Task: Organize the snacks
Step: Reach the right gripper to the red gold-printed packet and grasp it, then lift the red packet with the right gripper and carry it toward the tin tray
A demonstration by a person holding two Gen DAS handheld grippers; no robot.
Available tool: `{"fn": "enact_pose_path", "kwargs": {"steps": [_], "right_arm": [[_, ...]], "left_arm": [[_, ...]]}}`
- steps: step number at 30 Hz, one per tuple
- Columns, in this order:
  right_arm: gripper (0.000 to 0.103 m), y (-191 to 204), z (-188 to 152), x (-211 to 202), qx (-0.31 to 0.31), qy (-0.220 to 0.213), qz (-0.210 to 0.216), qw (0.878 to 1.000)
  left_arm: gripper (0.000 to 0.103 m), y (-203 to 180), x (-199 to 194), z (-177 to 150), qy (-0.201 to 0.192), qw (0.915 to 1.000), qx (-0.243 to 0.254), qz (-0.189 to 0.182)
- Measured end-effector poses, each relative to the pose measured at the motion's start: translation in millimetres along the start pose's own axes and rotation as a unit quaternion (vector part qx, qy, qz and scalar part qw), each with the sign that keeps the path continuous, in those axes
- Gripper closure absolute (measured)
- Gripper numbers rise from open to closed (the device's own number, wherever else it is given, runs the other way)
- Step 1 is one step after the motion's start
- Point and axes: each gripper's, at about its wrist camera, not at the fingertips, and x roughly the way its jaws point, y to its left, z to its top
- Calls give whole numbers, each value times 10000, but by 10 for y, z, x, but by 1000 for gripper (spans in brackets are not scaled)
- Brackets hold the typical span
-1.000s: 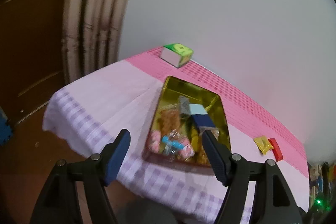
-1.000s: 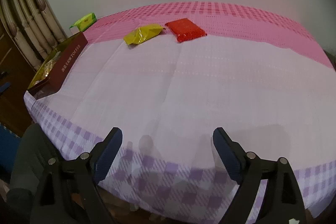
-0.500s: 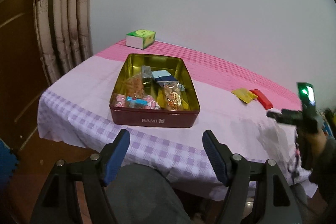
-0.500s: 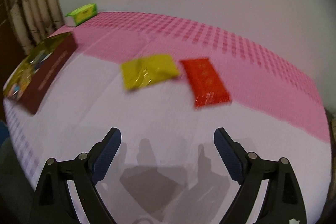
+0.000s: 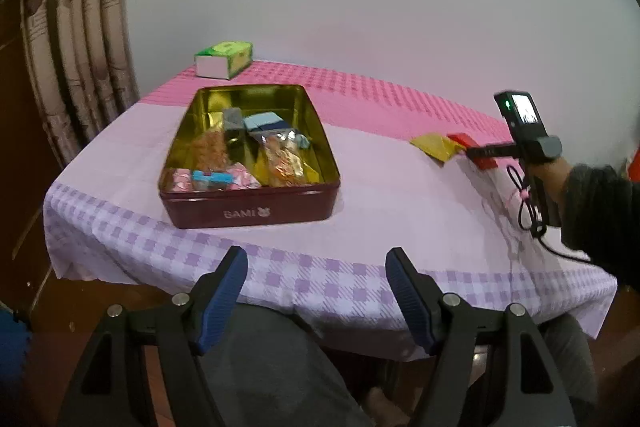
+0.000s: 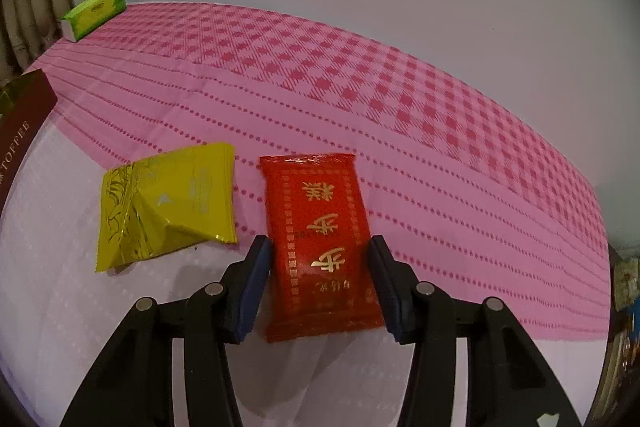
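You were at the pick-up step: your right gripper (image 6: 318, 277) had straddled the red snack packet (image 6: 320, 243), its jaws closing, one blue pad on each long edge. The left pad sat right at the packet's edge and the right pad just beside the other; whether either pressed yet I could not tell, and the packet lay flat on the pink checked tablecloth (image 6: 400, 99), not lifted. The yellow snack packet (image 6: 168, 207) lay just beside it on the left, apart from the pads.

Your left gripper (image 5: 316, 291) hung off the near edge of the table with its jaws wide and nothing between them, facing the maroon BAMI tin (image 5: 250, 155), which already held a mix of wrapped snacks. A green tissue box (image 5: 224, 59) stood at the far corner.

The next move, as I judge it, called for finishing the squeeze, lifting the red packet clear without dragging the yellow one, and carrying it left to the tin.

A second earlier your right gripper had been wide apart at the near table edge, with both packets far off; half a second earlier they were nearer but still ahead of the pads. Your left view had also levelled out, from a tilted look at the tin.
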Motion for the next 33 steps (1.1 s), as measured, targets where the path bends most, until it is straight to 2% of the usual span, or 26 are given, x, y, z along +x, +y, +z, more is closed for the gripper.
{"fn": "enact_pose_path", "kwargs": {"steps": [7, 9, 11, 13, 15, 16, 17, 18, 24, 33], "right_arm": [[56, -100, 11, 67, 131, -105, 346, 9993], [53, -135, 6, 77, 216, -109, 473, 9986], [44, -183, -1, 101, 357, -91, 574, 9977], [43, -254, -10, 112, 556, -91, 756, 9956], [46, -193, 0, 100, 340, -80, 623, 9974], [50, -200, 5, 98, 426, -53, 644, 9970], [60, -197, 12, 88, 464, -43, 628, 9969], [61, -180, 20, 72, 452, -44, 603, 9971], [63, -138, -44, -16, 388, -52, 350, 9986], [63, -478, -476, -290, 705, -19, 103, 9975]], "left_arm": [[30, -58, 118, -61, 274, 9996, 98, -71], [30, -79, 134, -72, 307, 9994, 143, -65], [30, -99, 163, -91, 369, 9991, 183, -87], [30, -129, 194, -113, 451, 9986, 237, -129], [30, -152, 198, -126, 477, 9983, 277, -186], [30, -166, 198, -130, 481, 9982, 306, -211], [30, -173, 202, -132, 484, 9981, 320, -228], [30, -182, 213, -137, 500, 9979, 339, -233], [30, -230, 283, -173, 654, 9969, 409, -178], [30, -335, 256, -232, 589, 9961, 635, -167]]}}
